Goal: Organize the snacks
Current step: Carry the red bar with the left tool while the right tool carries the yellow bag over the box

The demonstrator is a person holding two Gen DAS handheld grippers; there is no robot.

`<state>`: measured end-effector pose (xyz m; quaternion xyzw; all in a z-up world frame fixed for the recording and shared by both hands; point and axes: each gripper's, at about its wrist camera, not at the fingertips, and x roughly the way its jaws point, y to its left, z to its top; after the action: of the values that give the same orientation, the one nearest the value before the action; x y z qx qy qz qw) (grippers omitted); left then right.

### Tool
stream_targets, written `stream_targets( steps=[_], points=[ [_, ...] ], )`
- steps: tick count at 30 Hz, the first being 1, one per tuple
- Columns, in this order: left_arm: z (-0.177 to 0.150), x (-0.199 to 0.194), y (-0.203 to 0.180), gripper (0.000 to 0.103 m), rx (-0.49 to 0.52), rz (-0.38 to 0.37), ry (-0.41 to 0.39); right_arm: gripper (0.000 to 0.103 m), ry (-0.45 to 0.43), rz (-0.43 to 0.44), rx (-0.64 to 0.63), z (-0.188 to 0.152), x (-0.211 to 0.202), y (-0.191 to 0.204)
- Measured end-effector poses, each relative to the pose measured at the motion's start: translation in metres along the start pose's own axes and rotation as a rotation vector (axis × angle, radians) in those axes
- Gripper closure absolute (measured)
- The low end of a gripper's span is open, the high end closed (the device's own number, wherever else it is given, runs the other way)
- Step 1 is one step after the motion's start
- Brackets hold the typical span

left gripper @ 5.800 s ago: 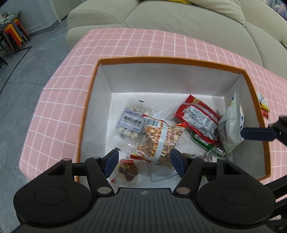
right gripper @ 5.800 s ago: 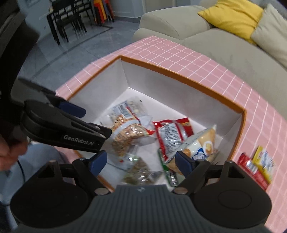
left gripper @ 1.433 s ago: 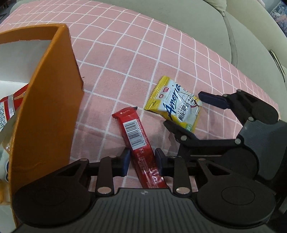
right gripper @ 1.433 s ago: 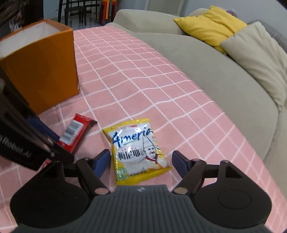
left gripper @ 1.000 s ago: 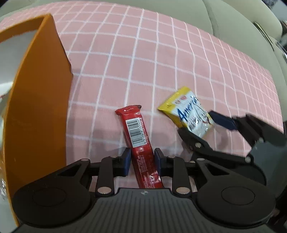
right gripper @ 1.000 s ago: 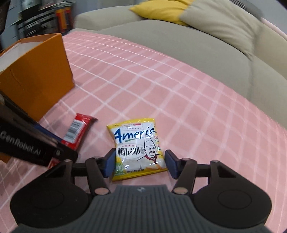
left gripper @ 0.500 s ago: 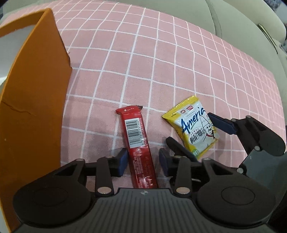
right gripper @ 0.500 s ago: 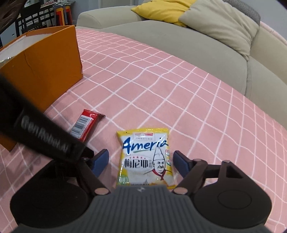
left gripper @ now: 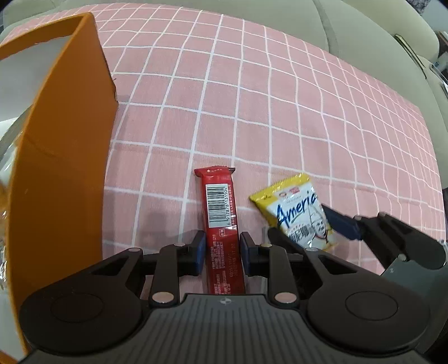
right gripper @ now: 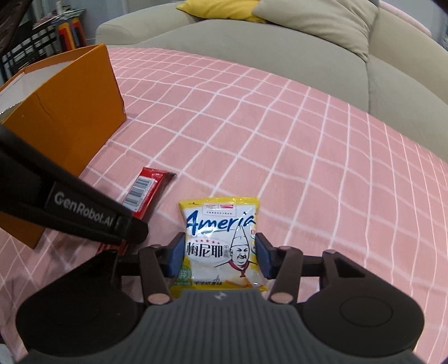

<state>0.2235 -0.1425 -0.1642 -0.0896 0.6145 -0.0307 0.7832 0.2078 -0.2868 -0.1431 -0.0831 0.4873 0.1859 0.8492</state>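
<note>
A red snack bar (left gripper: 219, 212) with a barcode lies on the pink checked cloth (left gripper: 252, 98). My left gripper (left gripper: 221, 252) is shut on the bar, one pad on each long side. A yellow Ameria snack bag (right gripper: 221, 238) lies just right of the bar. My right gripper (right gripper: 221, 253) is closed against both sides of the bag. The bag also shows in the left wrist view (left gripper: 296, 215), and the bar in the right wrist view (right gripper: 145, 190). The orange box (left gripper: 64, 156) stands to the left of both.
The box also shows in the right wrist view (right gripper: 64, 112); snack packets show dimly inside its white interior (left gripper: 8, 140). A beige sofa (right gripper: 280, 42) with a yellow cushion (right gripper: 224, 8) borders the cloth behind. Stools (right gripper: 70, 33) stand far left.
Both grippers left the box and came down over the two snacks on the cloth. In the last half second both closed in onto the bar and the bag.
</note>
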Motion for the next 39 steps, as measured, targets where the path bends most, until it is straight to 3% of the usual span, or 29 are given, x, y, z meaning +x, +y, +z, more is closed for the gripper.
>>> stream_targets(
  steps=[13,26,39],
  points=[
    [-0.068,-0.052,0.012,0.075,0.046,-0.041,-0.053,0.054,0.028,-0.052,0.028,-0.036,-0.052,0.04],
    [-0.111,-0.134,0.035,0.075,0.086,-0.105,-0.208,0.054,-0.139,-0.097,0.014,-0.051,-0.132,0.086],
    [-0.128,-0.194,0.079,0.075,0.046,-0.117,-0.346,0.054,-0.243,-0.088,-0.066,-0.026,-0.182,0.141]
  ],
)
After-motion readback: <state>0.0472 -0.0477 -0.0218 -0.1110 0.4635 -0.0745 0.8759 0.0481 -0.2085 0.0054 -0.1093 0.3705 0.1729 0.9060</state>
